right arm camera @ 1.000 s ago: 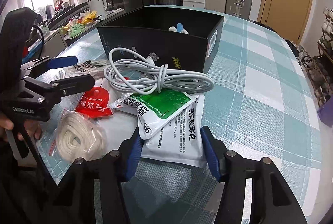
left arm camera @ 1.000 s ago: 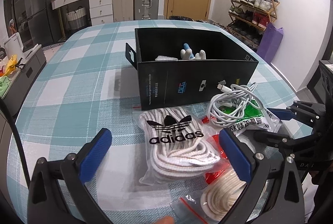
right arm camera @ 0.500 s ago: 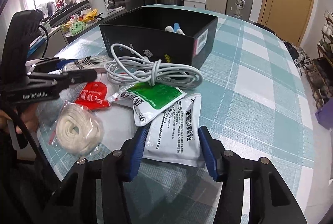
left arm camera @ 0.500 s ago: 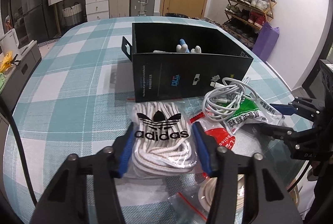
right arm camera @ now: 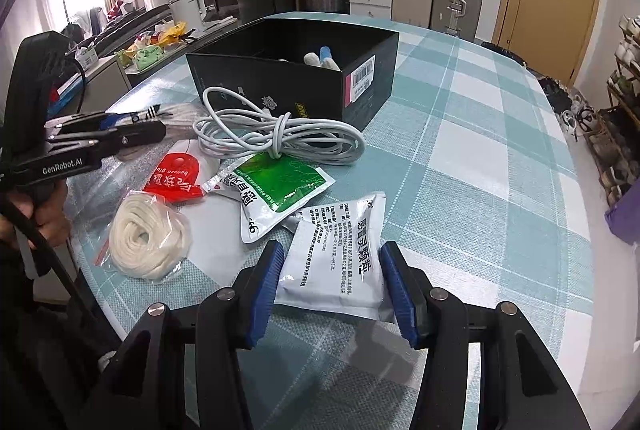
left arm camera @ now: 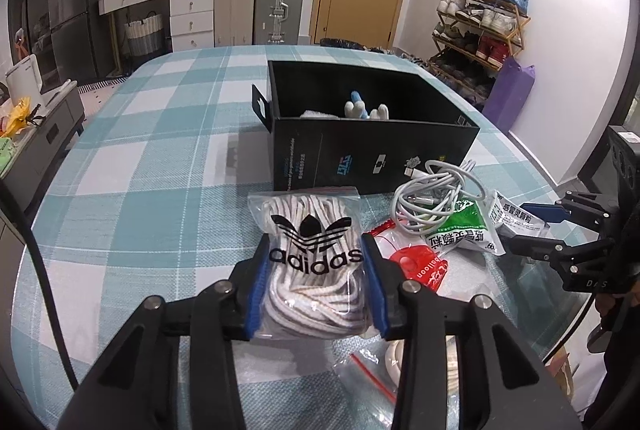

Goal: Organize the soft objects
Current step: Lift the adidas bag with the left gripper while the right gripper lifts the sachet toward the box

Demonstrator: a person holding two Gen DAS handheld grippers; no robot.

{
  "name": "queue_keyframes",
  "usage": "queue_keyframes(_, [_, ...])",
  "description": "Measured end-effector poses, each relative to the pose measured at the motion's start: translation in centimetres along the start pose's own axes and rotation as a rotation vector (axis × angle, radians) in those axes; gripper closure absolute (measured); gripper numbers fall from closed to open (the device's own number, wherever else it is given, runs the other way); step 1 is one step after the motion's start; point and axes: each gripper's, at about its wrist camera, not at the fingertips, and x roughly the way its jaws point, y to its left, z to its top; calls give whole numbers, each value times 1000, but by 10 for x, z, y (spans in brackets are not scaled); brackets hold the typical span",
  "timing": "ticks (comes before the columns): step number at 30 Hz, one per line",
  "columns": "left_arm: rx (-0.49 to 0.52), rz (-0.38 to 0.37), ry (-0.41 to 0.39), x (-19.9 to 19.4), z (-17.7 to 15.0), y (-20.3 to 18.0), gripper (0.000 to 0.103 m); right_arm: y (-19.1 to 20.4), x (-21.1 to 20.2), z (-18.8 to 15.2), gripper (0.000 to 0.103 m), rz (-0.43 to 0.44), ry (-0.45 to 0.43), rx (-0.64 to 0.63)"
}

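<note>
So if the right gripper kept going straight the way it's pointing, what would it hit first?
Beyond the white sachet with black print between its pads, the right gripper would probably meet the green and white sachet first; depth is hard to judge.

Black box [left arm camera: 372, 154] open on top, reachable from above; cable coil [left arm camera: 432, 202] + 2 sachets crowd its near wall. Tablecloth [left arm camera: 140, 190] left is bare.

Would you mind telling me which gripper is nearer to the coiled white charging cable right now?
Left. The left gripper, its jaws just closed on the bag of laces, sits beside the cable. The right gripper, around the white sachet, has the green sachet in between.
</note>
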Motion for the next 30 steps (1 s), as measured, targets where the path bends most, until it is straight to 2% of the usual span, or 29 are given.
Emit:
queue_keyframes(14, [-22, 12, -58, -18, 6, 8, 63, -9, -20, -2, 52, -23, -49, 22])
queue_keyframes(30, [-35, 7, -147, -36, 17, 13, 63, -2, -51, 16, 52, 47, -230, 82])
